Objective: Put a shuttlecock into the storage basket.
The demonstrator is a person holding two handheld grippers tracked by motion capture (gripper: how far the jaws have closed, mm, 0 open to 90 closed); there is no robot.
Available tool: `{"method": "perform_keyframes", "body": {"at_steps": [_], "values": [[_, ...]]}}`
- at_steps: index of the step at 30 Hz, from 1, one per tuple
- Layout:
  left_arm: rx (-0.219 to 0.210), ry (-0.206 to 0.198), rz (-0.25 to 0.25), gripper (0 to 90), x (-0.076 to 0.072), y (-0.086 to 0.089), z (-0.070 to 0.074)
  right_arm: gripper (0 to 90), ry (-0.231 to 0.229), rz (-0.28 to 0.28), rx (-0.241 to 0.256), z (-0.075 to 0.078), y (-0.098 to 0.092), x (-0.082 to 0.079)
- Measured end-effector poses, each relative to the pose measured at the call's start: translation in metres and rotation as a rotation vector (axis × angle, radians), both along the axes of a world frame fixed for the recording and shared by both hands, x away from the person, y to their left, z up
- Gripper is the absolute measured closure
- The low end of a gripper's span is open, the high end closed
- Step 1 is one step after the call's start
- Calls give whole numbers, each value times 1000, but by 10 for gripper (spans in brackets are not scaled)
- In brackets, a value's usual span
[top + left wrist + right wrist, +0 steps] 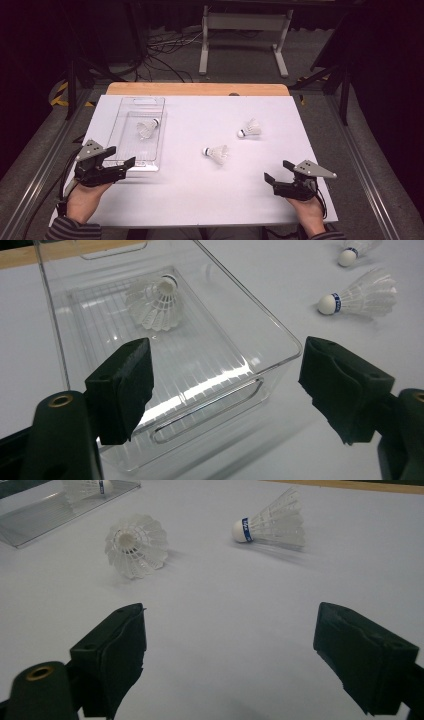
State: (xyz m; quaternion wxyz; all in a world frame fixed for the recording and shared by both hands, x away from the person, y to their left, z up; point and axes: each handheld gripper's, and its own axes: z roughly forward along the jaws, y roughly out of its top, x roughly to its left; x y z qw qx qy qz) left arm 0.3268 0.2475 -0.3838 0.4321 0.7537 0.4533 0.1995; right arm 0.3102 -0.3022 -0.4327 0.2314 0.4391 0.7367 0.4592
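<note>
A clear plastic tray (142, 152) lies at the left of the white table, and one white shuttlecock (147, 128) rests inside it. Two more shuttlecocks lie on the table: one in the middle (216, 153), one farther right (250, 129). My left gripper (122, 155) stands open at the tray's near end with nothing between its pads. In the left gripper view the tray's near wall (210, 407) sits between the jaws. My right gripper (276, 170) is open near the front right, aimed at the middle shuttlecock (135, 545) and the farther one (272, 527).
The white table surface (200, 195) ends in a wooden strip (197, 89) at the back. Beyond it, a grey metal stand (245, 30) and loose cables (165, 50) lie on the floor. Rails run along both sides of the table.
</note>
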Motion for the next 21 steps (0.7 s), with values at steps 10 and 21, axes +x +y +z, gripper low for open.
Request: {"method": "perform_keyframes", "body": {"at_steps": [10, 21], "values": [[-25, -35, -3, 222, -9, 3, -7, 144, -1, -1, 1, 0, -1, -1], [-69, -74, 1, 218, -24, 8, -22, 144, -11, -17, -3, 1, -2, -3]]}}
